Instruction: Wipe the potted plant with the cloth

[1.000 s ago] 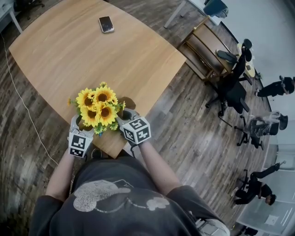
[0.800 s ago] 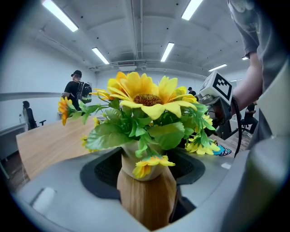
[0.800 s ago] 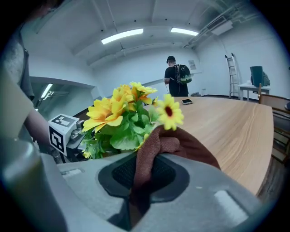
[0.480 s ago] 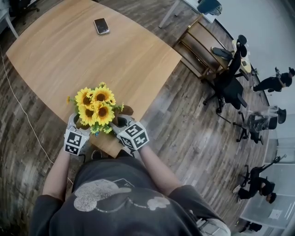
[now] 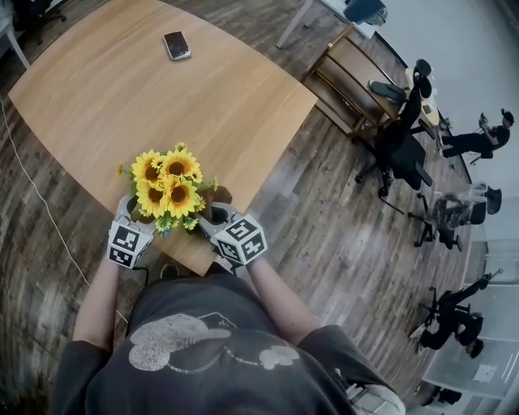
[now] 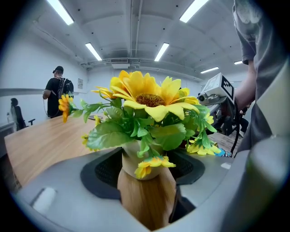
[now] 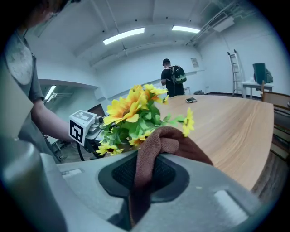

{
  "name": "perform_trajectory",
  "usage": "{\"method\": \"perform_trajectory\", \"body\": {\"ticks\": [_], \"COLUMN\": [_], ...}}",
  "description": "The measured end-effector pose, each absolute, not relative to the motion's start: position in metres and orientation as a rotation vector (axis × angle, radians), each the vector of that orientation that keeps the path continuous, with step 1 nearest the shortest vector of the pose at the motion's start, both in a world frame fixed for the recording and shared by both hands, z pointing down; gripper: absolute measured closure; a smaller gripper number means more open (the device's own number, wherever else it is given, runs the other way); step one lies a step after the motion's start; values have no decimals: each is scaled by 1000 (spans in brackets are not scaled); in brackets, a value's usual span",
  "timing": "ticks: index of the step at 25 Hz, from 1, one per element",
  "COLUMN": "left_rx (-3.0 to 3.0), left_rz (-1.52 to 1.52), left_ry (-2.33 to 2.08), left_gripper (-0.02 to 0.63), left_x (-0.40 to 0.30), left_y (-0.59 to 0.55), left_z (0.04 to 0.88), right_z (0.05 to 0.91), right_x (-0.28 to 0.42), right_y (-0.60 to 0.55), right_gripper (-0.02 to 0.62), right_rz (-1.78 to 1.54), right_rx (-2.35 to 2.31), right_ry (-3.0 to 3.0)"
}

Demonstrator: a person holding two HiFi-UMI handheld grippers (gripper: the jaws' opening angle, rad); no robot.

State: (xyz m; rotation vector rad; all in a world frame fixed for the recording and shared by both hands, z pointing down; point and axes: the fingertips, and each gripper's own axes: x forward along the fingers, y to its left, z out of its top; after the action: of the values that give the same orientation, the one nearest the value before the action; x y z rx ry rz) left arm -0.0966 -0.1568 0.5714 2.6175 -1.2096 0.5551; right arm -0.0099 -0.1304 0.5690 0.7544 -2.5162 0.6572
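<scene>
Two grippers flank the potted plant (image 5: 170, 182): left gripper (image 5: 129, 206) clasping it, right gripper (image 5: 213, 214) pinching the cloth (image 7: 156, 147).

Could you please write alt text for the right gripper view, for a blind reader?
The right gripper is shut on a brown cloth, in front of a sunflower plant on a wooden table. The left gripper is at the plant's far side; a person with a backpack stands beyond.

Open office: light wood table (image 5: 162, 105) with a phone (image 5: 176, 45) on it, dark plank floor (image 5: 340, 235), black office chairs (image 5: 401, 154) at right, white walls (image 6: 27, 68), ceiling strip lights (image 6: 61, 11) on.
</scene>
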Motion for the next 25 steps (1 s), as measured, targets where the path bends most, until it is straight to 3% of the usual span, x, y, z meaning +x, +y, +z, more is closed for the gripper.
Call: {"method": "perform_trajectory", "body": {"ticks": [8,16,25], "left_rx": [2578,2561,2483], "left_rz": [542,548,437], "left_ry": [-1269,-1311,-1407], "left_gripper": [304,135,53], "left_x": [-110,-99,-90], "left_y": [-149,-131,-128], "left_z": [576,581,574], "right_z": [571,577,576], "right_x": [24,-12,-38], "right_y": [-177,-153,-107], "right_gripper": [548,548,548], "right_rz": [652,529,481], "right_rx": [915,678,418], "right_ry": [-2446,-2457,-2539]}}
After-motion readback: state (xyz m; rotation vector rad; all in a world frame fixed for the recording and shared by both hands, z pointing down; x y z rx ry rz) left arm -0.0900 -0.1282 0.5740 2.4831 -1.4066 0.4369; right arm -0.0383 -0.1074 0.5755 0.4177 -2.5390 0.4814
